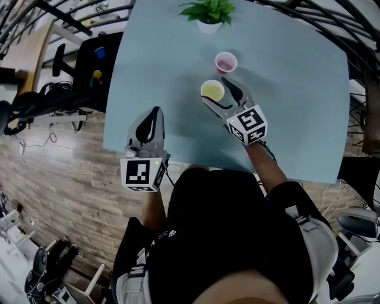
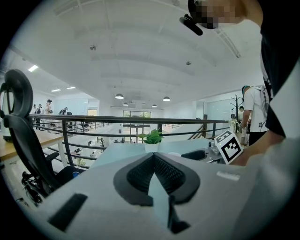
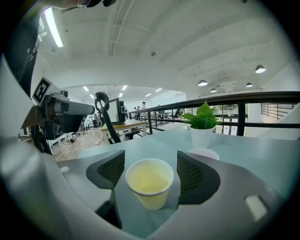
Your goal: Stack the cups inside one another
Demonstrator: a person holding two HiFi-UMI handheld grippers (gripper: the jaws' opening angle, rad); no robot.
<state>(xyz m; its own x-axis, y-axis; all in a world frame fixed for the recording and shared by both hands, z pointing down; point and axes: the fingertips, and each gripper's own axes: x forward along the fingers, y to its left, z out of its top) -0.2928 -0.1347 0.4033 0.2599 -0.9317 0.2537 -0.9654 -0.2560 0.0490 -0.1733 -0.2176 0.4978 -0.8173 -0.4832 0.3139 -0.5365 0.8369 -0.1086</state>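
Note:
A yellow paper cup stands upright on the light blue table. A pink cup stands just beyond it, apart from it. My right gripper is open, with one jaw on each side of the yellow cup. In the right gripper view the yellow cup sits between the pads with a small gap on both sides, and the pink cup shows behind the right jaw. My left gripper is shut and empty near the table's near left edge; in its own view its jaws are pressed together.
A potted green plant stands at the table's far edge behind the cups. Left of the table are a black office chair and a wooden floor. A black railing runs beyond the table.

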